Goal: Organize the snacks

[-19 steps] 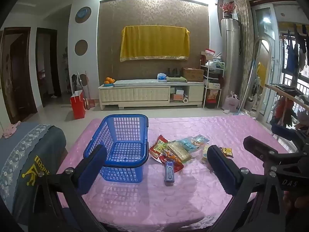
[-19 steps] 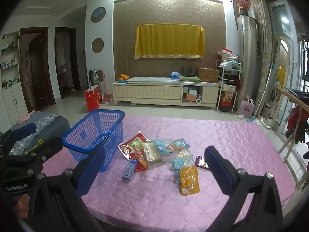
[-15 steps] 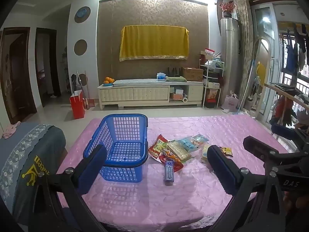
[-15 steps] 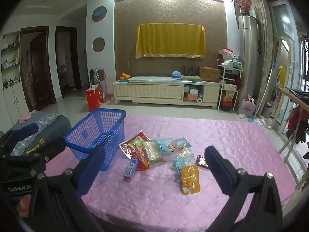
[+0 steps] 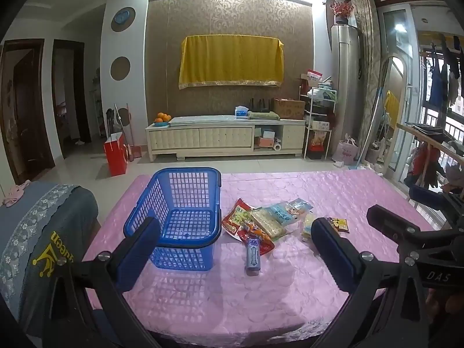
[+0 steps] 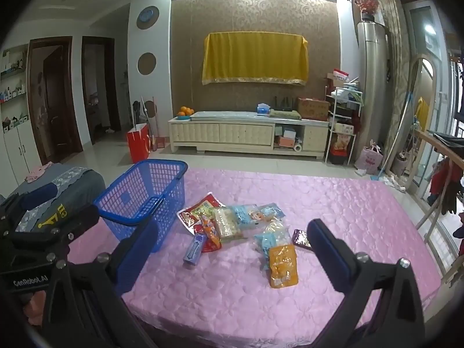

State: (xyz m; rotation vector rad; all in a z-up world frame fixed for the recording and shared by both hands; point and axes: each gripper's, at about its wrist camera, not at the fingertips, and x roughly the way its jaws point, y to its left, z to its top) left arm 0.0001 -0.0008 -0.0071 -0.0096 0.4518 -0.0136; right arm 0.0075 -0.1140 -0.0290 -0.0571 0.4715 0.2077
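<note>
Pink quilted cloth covers the surface [image 5: 232, 298] beneath both tools. The left tool [image 5: 232, 249] hovers above the near edge with its blue-padded fingers [image 5: 136, 249] spread wide and nothing between them; the right tool [image 6: 232, 252] hangs likewise, fingers [image 6: 327, 249] wide apart and empty. Just ahead of the left tool, between its fingers, lies a blue gum pack [image 5: 253, 252], and ahead to its left stands a blue plastic basket [image 5: 179, 217] with its handle folded down over the near rim. Ahead of the right tool, nearest its fingers, an orange snack packet [image 6: 282, 265] lies flat, with a pale blue packet [image 6: 268, 239] touching its far end and a small dark purple packet [image 6: 301, 239] just beside its right finger. Farther on, the remaining snacks sit in an overlapping pile: a red packet [image 6: 200, 210], a clear pack of beige biscuits [image 6: 227, 223] and a light blue cartoon packet [image 6: 249, 214]. Beyond the surface, across the tiled floor, a cream TV cabinet [image 5: 203, 142] stands against the wall, a bowl of oranges [image 5: 161, 117] on its left end, under a yellow cloth [image 5: 232, 58].
</note>
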